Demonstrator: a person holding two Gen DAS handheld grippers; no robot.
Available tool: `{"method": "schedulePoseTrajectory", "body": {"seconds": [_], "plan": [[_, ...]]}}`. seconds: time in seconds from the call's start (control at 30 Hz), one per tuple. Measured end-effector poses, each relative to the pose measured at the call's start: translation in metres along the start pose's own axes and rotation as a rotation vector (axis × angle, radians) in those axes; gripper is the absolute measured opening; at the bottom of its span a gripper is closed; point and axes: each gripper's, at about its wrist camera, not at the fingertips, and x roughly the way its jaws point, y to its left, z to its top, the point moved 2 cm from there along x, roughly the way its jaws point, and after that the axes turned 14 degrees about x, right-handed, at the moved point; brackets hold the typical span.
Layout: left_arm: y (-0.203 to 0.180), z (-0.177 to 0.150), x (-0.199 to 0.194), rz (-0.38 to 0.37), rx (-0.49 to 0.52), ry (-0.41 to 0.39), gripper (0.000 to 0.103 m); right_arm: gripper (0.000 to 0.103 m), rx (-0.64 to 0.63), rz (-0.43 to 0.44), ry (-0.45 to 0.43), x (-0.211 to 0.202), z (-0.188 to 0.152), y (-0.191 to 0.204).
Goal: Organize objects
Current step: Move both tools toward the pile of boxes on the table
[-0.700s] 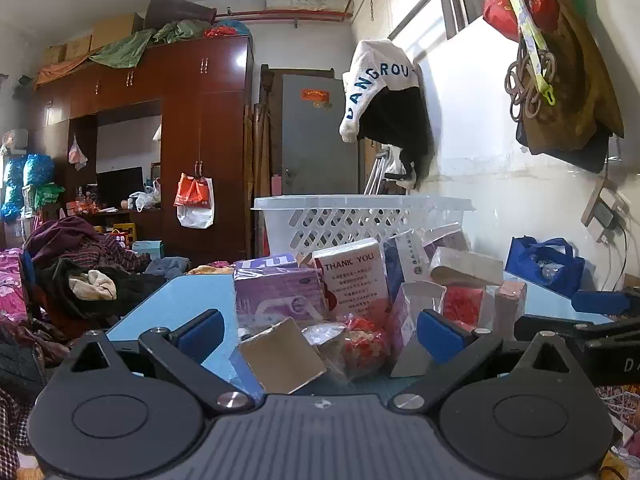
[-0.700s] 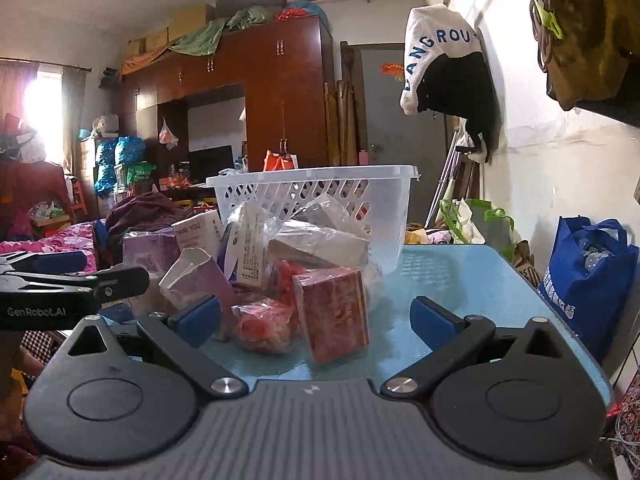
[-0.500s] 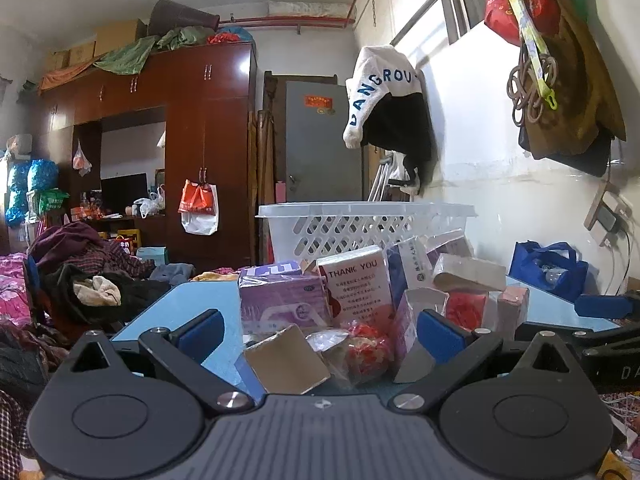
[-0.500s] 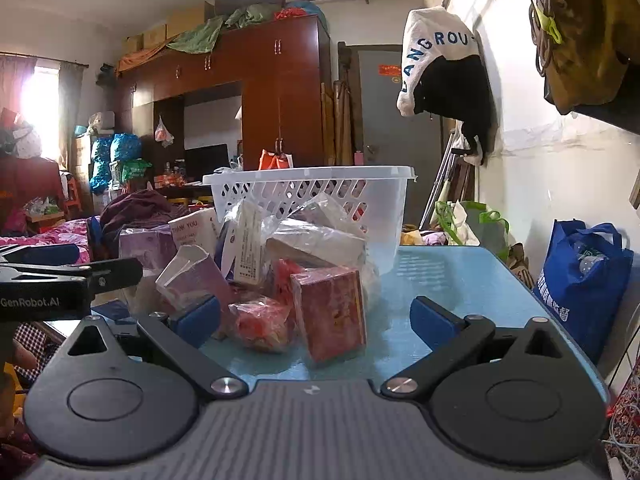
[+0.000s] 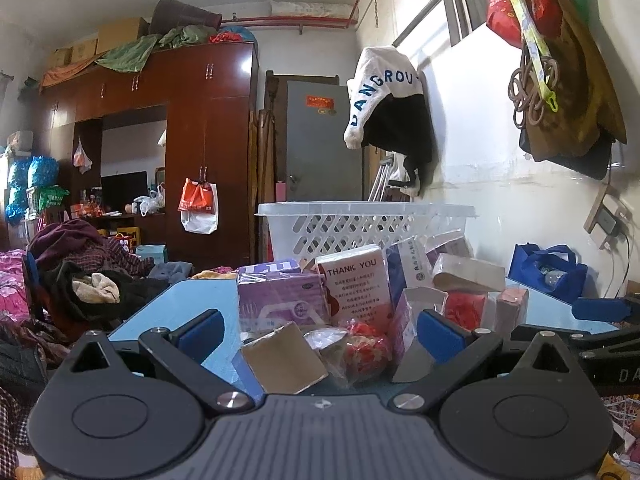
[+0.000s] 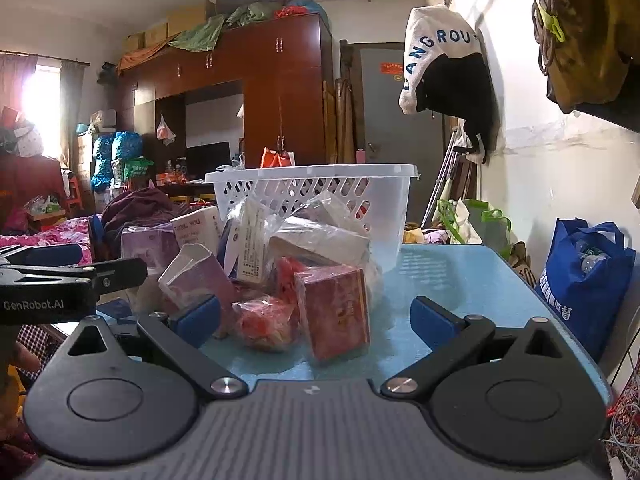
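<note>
Between our wide-spread, empty left gripper (image 5: 319, 330) and right gripper (image 6: 315, 314) sits one heap of packets on the blue table (image 6: 460, 276): one purple box (image 5: 280, 300), one "THANK YOU" box (image 5: 356, 284), one red box (image 6: 334, 312). Just behind stands one white basket (image 6: 312, 188).

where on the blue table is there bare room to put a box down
Bare blue tabletop lies right of the red wrapped box, running back beside the white plastic basket. A smaller bare strip lies left of the purple box. The middle is crowded with packets.
</note>
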Motion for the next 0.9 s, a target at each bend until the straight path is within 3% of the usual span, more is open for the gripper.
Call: {"method": "schedulePoseTrajectory", "body": {"seconds": [0.9], "plan": [[0.0011,-0.0021,0.0035,-0.022,-0.015,-0.001,0.103,0.103,-0.003,0.021,-0.001,-0.0002,0.0008,-0.0005]]}}
